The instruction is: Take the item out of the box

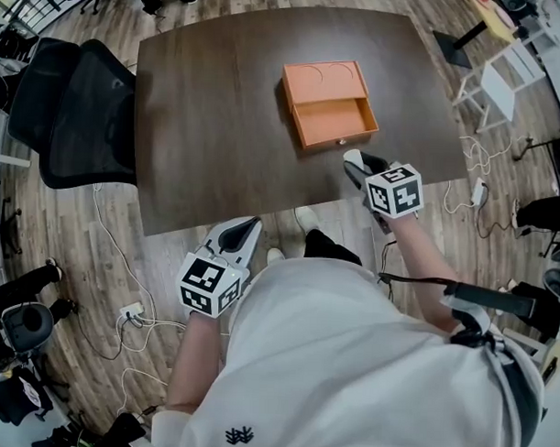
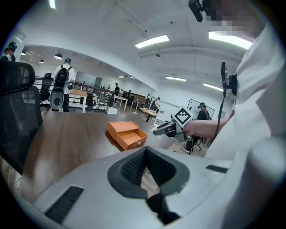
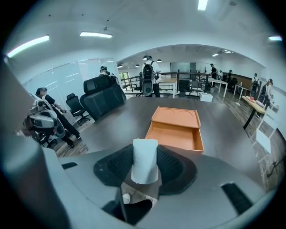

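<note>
The big brown table (image 1: 201, 124) fills most of the head view. A black chair (image 1: 82, 110) stands at its left side.

The orange box (image 1: 325, 105) sits on the table, nearer the far right. Its drawer is pulled out toward the person. The drawer looks empty inside, and nothing lies on the lid.

The right gripper (image 1: 360, 166) hangs over the near edge of the table, just in front of the box. Its fingers are fairly wide apart and they squeeze a small white item (image 3: 145, 161) between them. The item is up in the air, out of the box, and does not touch the table.

The left gripper (image 1: 248, 228) is lower down, off the table, close to the person's body. Its fingers are closed together at the tips, with nothing between them.

So I think the main job is done: the item is out of the box. What may be left is putting it down somewhere.
</note>
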A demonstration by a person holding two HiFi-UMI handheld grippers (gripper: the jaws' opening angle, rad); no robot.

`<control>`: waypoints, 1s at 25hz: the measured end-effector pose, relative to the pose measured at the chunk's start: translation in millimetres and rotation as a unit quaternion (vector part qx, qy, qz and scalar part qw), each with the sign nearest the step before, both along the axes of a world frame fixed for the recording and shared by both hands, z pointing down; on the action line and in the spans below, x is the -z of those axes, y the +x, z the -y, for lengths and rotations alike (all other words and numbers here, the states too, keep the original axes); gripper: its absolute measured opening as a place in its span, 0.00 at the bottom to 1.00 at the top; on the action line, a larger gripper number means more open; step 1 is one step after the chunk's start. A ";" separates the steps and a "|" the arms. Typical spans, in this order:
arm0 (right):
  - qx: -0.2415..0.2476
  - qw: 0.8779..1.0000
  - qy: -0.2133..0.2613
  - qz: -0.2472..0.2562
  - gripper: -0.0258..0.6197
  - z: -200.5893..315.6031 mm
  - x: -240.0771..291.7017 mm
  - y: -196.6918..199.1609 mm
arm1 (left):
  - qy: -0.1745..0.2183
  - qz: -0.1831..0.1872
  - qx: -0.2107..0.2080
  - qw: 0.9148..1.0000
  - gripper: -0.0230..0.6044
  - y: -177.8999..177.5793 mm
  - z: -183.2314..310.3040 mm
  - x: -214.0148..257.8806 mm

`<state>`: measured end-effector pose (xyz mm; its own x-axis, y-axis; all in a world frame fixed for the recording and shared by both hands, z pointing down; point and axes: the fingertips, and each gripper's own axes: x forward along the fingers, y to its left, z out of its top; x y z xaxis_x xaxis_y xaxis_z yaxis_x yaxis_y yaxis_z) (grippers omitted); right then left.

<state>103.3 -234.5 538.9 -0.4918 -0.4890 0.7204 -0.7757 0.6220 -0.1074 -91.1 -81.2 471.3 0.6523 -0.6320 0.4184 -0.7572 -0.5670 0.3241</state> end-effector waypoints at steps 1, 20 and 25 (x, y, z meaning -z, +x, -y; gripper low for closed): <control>0.003 1.000 0.003 0.001 0.29 -5.8 2.8 -0.8 | 0.000 -0.001 -0.003 1.000 0.05 0.9 -2.4 -0.3; 0.036 0.998 0.024 0.036 0.29 -110.8 36.8 -21.4 | 0.007 -0.009 -0.047 0.999 0.05 13.9 -52.4 1.6; 0.032 0.998 0.027 0.041 0.29 -127.5 38.8 -20.3 | 0.008 -0.010 -0.063 0.998 0.05 21.9 -63.4 1.4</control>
